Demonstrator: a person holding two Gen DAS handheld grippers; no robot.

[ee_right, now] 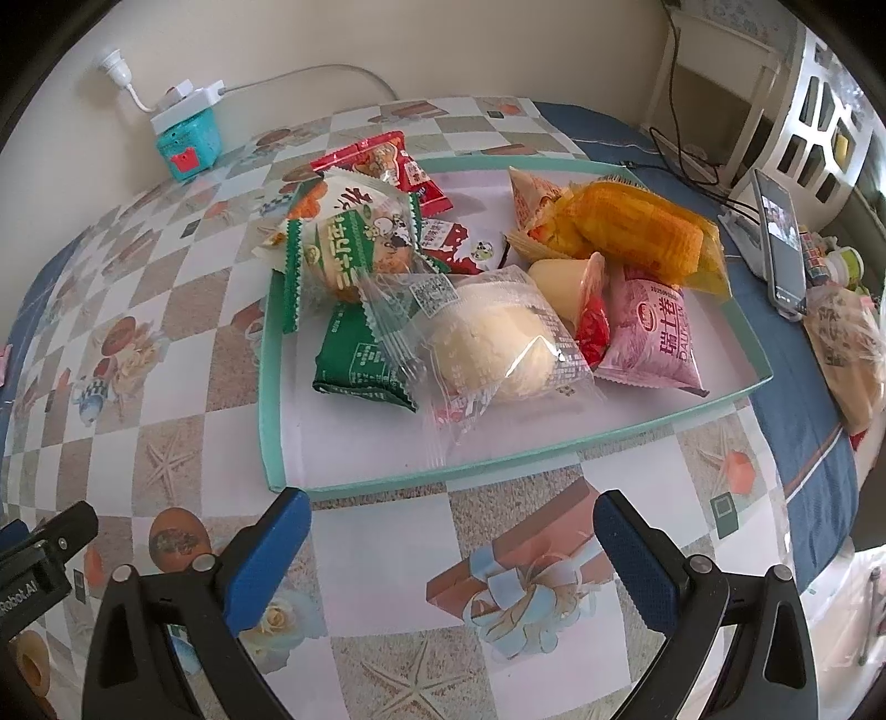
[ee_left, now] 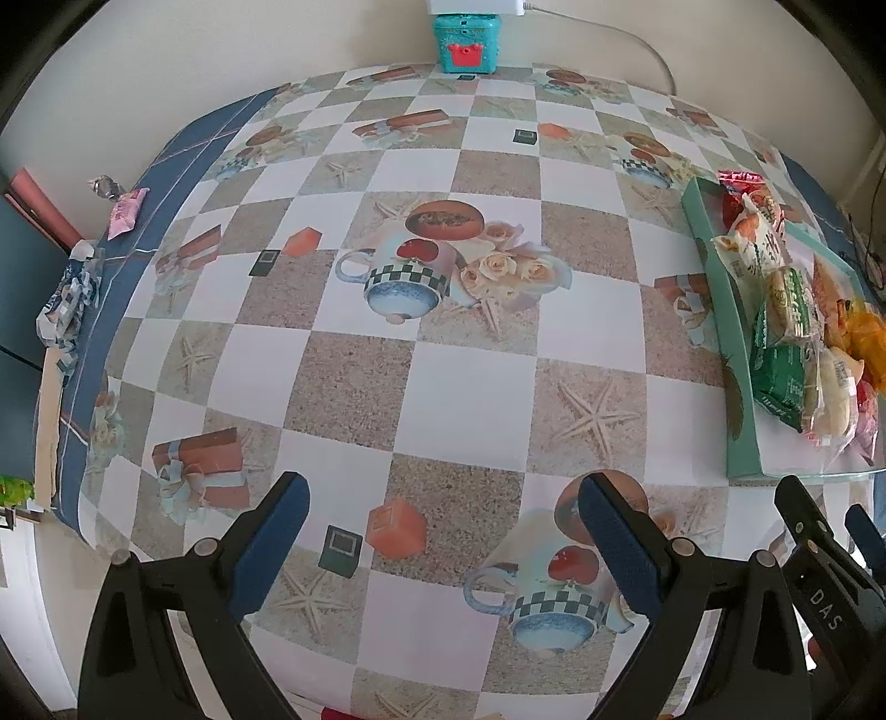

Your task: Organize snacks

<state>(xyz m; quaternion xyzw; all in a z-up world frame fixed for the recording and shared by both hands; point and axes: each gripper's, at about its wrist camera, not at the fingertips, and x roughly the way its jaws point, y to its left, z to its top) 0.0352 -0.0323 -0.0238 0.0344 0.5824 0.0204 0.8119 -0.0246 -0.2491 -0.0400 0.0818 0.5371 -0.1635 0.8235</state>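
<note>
A teal-rimmed tray [ee_right: 271,387] holds several wrapped snacks: a clear-wrapped bun [ee_right: 487,343], a green pack [ee_right: 354,360], a pink pack [ee_right: 659,338], an orange cake pack [ee_right: 642,232] and a red pack [ee_right: 382,160]. The tray also shows at the right of the left wrist view [ee_left: 720,310]. My right gripper [ee_right: 451,531] is open and empty just in front of the tray. My left gripper [ee_left: 443,526] is open and empty over the patterned tablecloth, left of the tray. A pink snack [ee_left: 126,210] lies at the table's far left edge.
A teal box [ee_left: 468,41] with a white power strip stands at the back by the wall. A phone [ee_right: 781,243] on a stand, cables and a bagged item [ee_right: 847,349] sit right of the tray. A crumpled wrapper [ee_left: 66,299] lies at the left edge.
</note>
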